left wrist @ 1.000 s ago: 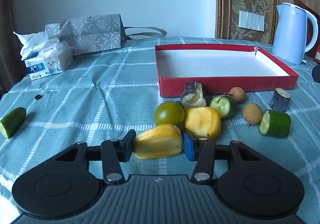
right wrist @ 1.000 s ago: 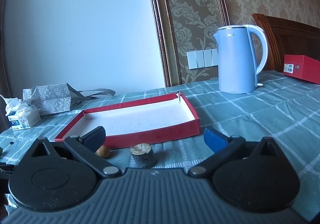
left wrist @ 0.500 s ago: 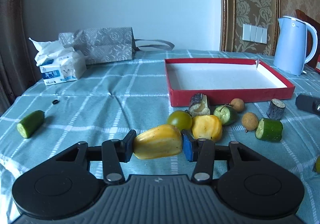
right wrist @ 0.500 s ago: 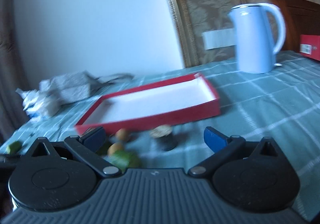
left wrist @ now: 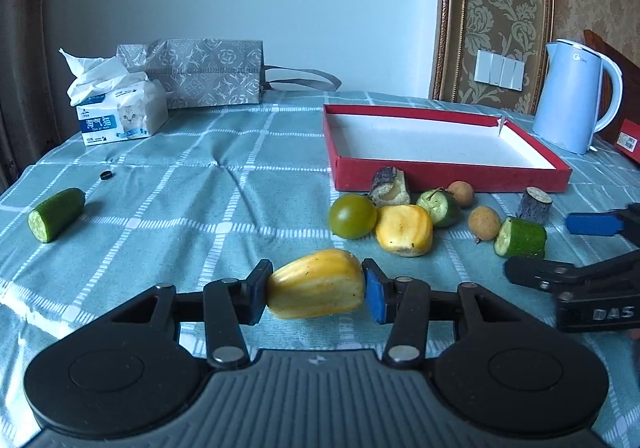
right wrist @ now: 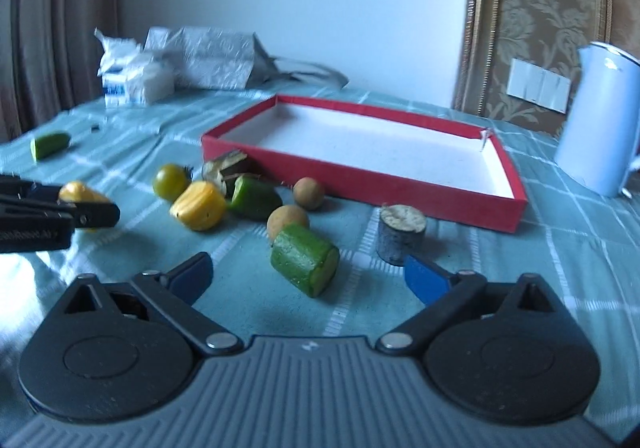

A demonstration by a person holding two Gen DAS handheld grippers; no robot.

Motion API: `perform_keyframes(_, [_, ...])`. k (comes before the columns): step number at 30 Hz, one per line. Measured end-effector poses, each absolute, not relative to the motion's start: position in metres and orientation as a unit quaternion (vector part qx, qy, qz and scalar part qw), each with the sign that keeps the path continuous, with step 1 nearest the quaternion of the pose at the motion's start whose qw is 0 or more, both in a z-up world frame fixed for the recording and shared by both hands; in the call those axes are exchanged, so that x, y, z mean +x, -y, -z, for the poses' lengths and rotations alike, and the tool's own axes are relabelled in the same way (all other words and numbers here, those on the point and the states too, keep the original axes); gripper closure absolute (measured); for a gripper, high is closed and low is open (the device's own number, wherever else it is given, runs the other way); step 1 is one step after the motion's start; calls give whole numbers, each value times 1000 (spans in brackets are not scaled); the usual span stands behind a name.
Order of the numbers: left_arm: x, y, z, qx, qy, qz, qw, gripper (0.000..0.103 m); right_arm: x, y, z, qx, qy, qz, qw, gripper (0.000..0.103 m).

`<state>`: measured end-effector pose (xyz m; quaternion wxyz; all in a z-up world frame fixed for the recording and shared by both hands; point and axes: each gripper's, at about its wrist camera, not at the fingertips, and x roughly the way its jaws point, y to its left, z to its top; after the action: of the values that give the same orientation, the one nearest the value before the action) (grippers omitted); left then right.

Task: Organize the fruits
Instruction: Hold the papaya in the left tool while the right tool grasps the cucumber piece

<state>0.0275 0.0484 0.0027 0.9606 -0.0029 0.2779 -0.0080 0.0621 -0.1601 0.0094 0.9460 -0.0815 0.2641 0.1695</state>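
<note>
My left gripper [left wrist: 317, 290] is shut on a yellow fruit piece [left wrist: 316, 276], held just above the checked cloth; the same gripper [right wrist: 86, 212] shows at the left of the right wrist view. The red tray [left wrist: 448, 177] lies beyond, its white floor bare. In front of it sit a green tomato [left wrist: 352, 215], a second yellow piece [left wrist: 404, 230], a green fruit [left wrist: 440, 205], two longans [left wrist: 484, 223] and a brown stub [left wrist: 534, 203]. My right gripper [right wrist: 308, 278] is closing around a cut cucumber piece [right wrist: 306, 264]; its pads stand clear of it.
A pale blue kettle [left wrist: 572, 95] stands at the back right, beside a red box [left wrist: 630, 139]. A tissue pack [left wrist: 120, 115] and a grey bag [left wrist: 204, 75] sit at the back left. Another cucumber piece [left wrist: 56, 213] lies far left.
My right gripper swung left and tipped down, so the cucumber piece now lies between its slightly narrower jaws. My left gripper drew back a little with the yellow piece.
</note>
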Motion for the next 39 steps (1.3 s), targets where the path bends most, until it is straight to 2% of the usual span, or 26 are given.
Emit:
perform_keyframes(1, [27,-47,-3,-2,-277,10,961,56,63,158,-9,-86,-267,-172,945,19])
perform_keyframes(3, [26,-46,-3,-2,-275,14,961,56,63,155,-8,-91,-268,-180,942,23])
perform_keyframes(4, [26,-46,-3,-2,-275,14,961,56,63,154,-8,-93,-267,-179,942,30])
perform_keyframes(7, [27,-47,-2,-3,-278,14,960,56,68,157,-7,-76,-277,-179,941,62])
perform_keyframes(8, [27,-47,-2,-4,-279,15,960,56,71,159,-6,-67,-282,-175,941,66])
perform_keyframes(11, [27,-47,-2,-8,-278,16,960,56,78,168,-5,-37,-293,-179,938,68])
perform_keyframes(19, [29,-47,-2,-12,-280,13,960,56,84,166,-5,-45,-292,-171,940,68])
perform_keyframes(24, [30,-47,0,-12,-282,10,959,56,80,168,-7,-40,-283,-167,944,73])
perform_keyframes(26, [30,-47,-1,-12,-282,9,959,56,76,172,-10,-32,-276,-167,946,86])
perform_keyframes(28, [30,-46,0,-10,-283,9,959,56,73,176,-15,-25,-266,-167,949,92])
perform_keyframes(31, [30,-44,1,-7,-285,9,958,56,74,179,-15,-23,-269,-166,948,92])
perform_keyframes(33, [30,-44,2,-4,-286,9,958,56,74,178,-14,-26,-267,-162,950,89])
perform_keyframes(34, [30,-44,2,-4,-286,8,958,56,74,178,-14,-29,-266,-158,950,79])
perform_keyframes(35, [30,-44,2,-3,-286,9,958,56,73,176,-14,-31,-262,-157,952,49])
perform_keyframes(36, [31,-44,2,-3,-286,9,958,56,72,175,-15,-36,-255,-153,954,29])
perform_keyframes(37, [31,-44,2,-3,-286,9,958,56,68,174,-16,-45,-242,-151,957,3])
perform_keyframes(39, [32,-44,3,-2,-288,9,958,56,60,170,-21,-68,-206,-151,964,0])
